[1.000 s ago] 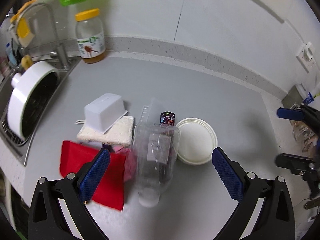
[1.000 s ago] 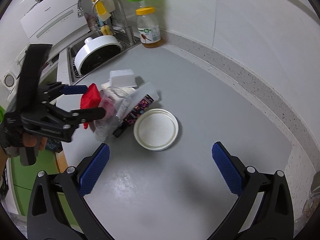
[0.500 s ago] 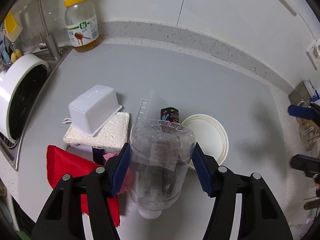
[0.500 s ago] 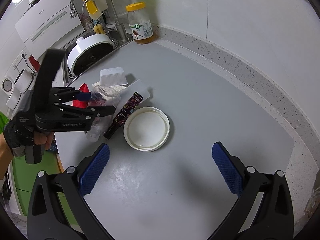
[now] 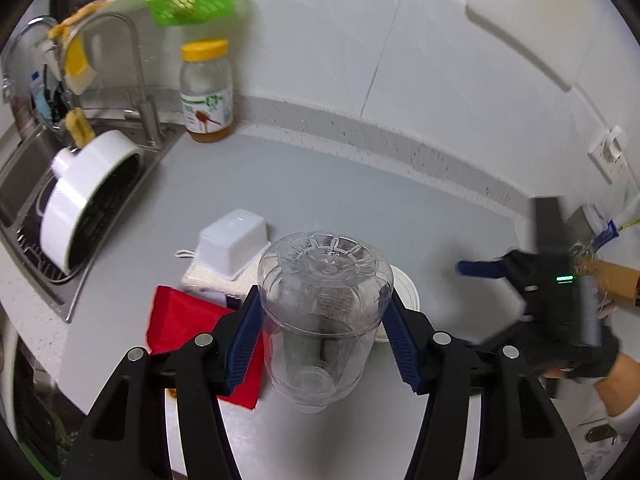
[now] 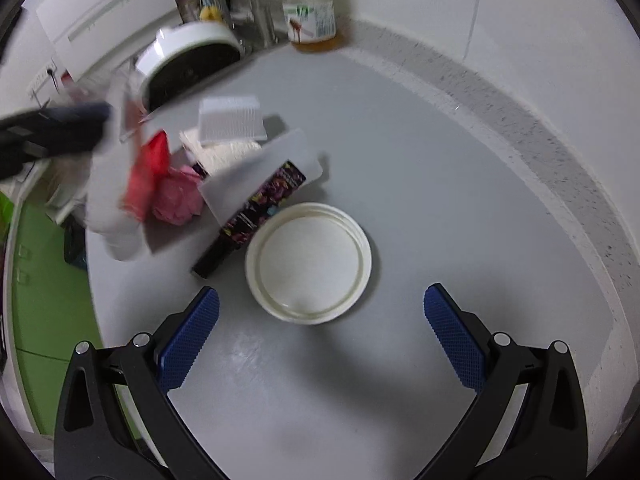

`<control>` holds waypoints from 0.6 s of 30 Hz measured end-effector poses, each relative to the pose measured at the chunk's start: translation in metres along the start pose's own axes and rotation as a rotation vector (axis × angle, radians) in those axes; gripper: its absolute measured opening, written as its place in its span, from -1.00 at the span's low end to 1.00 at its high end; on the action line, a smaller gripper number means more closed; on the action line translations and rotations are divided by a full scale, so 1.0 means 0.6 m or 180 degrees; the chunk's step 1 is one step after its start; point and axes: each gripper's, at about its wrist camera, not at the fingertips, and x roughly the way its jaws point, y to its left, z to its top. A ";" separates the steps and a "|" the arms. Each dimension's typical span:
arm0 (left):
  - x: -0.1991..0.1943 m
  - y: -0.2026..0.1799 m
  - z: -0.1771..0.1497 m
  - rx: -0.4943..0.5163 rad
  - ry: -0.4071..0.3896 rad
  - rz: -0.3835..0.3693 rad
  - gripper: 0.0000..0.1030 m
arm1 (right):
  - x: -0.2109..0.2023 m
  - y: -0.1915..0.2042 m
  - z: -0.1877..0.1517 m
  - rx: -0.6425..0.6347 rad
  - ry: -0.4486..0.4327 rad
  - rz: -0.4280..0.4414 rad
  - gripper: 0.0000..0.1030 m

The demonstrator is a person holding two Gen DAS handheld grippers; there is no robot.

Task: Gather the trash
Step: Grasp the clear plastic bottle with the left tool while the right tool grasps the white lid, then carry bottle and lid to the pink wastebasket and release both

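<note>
My left gripper [image 5: 322, 334] is shut on a clear plastic bottle [image 5: 320, 312] and holds it above the grey counter, base pointing away. It shows blurred at the left of the right wrist view [image 6: 116, 184]. My right gripper [image 6: 320, 332] is open, low over a round white lid [image 6: 308, 262]. A dark printed wrapper with a white card [image 6: 264, 196], a pink crumpled bag [image 6: 176, 196] and a red cloth [image 5: 184, 320] lie beside the lid.
A white plastic box [image 5: 234, 242] sits on a sponge. A honey jar [image 5: 206, 92] stands at the back wall. The sink with a white pot [image 5: 88, 200] and a tap is at the left. The counter edge drops off at the left [image 6: 92, 280].
My left gripper closed on the bottle and lifted it off the counter. My right gripper moved in toward the white lid, still open.
</note>
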 end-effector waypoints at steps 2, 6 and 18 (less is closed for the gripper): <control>-0.014 0.004 -0.004 -0.0041 -0.0039 0.0002 0.12 | 0.020 0.005 0.005 -0.0055 0.0078 -0.0007 0.95; -0.026 0.017 -0.014 -0.0144 -0.0070 0.0029 0.12 | 0.059 0.017 0.011 -0.0186 0.0235 -0.0075 0.95; -0.036 0.041 -0.045 -0.0337 -0.0040 0.0073 0.12 | 0.113 0.035 0.018 -0.0327 0.0421 -0.0140 0.85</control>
